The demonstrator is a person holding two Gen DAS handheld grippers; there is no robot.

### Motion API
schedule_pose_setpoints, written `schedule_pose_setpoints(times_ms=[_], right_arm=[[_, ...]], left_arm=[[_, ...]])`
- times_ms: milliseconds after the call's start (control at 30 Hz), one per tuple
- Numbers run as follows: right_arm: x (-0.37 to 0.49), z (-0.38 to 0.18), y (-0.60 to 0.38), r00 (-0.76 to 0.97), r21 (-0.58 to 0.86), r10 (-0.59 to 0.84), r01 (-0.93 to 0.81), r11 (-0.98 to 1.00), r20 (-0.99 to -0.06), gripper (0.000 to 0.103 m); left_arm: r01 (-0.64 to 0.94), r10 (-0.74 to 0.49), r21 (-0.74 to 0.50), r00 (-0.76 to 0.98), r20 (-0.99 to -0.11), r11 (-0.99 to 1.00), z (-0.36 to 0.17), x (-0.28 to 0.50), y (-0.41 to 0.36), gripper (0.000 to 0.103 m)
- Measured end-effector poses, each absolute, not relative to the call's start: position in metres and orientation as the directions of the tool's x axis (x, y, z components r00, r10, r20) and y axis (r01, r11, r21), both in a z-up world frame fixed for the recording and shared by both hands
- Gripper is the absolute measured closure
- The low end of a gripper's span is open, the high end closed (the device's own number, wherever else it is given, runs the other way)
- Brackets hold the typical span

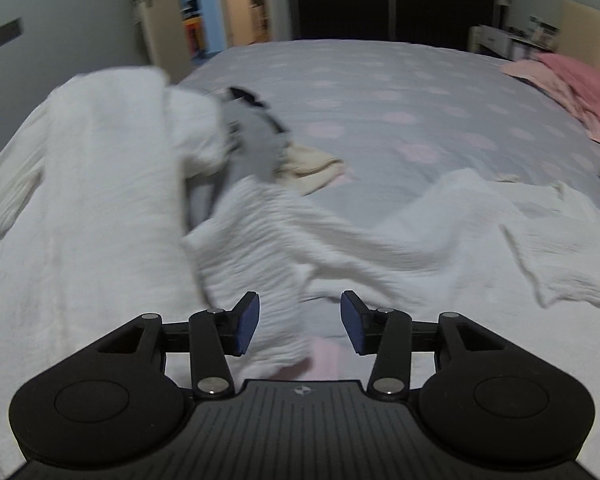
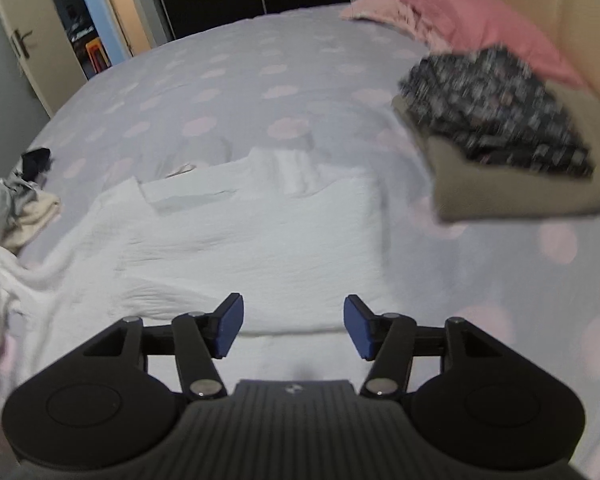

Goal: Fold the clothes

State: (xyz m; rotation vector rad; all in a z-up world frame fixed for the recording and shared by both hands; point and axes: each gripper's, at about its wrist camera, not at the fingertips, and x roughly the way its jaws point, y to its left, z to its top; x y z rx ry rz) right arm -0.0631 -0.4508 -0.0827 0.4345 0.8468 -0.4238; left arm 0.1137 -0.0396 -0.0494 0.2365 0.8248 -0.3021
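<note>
Over the dotted bed sheet (image 2: pixel 260 60), the white garment (image 2: pixel 240 236) lies spread and creased, with the left gripper (image 1: pixel 300 322) and right gripper (image 2: pixel 293 326) both above it, jaws apart and empty.

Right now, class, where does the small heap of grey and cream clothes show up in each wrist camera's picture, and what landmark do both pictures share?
Left wrist view: the heap of grey and cream clothes lies left of centre, beside the raised white cloth.
Right wrist view: the same heap sits at the far left edge.
Shared landmark: the open door beyond the bed's far left corner.
</note>
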Motion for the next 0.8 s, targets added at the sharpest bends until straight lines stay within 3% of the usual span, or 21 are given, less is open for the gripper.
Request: schedule_pose_setpoints(times_ms=[300, 400, 467, 533, 800], right_arm=[[-0.043, -0.093, -0.420, 0.584, 0.134, -0.139, 0.399, 0.907, -0.800, 0.041], [-0.038, -0.099, -0.425, 0.571, 0.146, -0.123, 0.402, 0.904, -0.812, 0.041], [-0.034, -0.102, -0.426, 0.559, 0.145, -0.118, 0.404, 0.903, -0.821, 0.041], [-0.030, -0.104, -0.426, 0.554, 0.141, -0.118, 0.402, 0.905, -0.824, 0.041], [-0.024, -0.099, -0.431, 0.536, 0.128, -0.131, 0.420, 0.899, -0.834, 0.041]], left_arm=[[0.307, -0.073, 0.157, 0.622, -0.780, 0.939, -0.079, 0.138, -0.037, 0.056], [0.292, -0.049, 0.178, 0.631, -0.774, 0.940, -0.085, 0.148, -0.036, 0.069], [0.278, -0.041, 0.180, 0.639, -0.768, 0.943, -0.085, 0.153, -0.034, 0.093], [0.273, -0.074, 0.142, 0.651, -0.756, 0.951, -0.077, 0.153, -0.033, 0.101], [0.439, -0.294, 0.071, 0.705, -0.646, 0.896, -0.015, 0.121, -0.067, 0.103]])
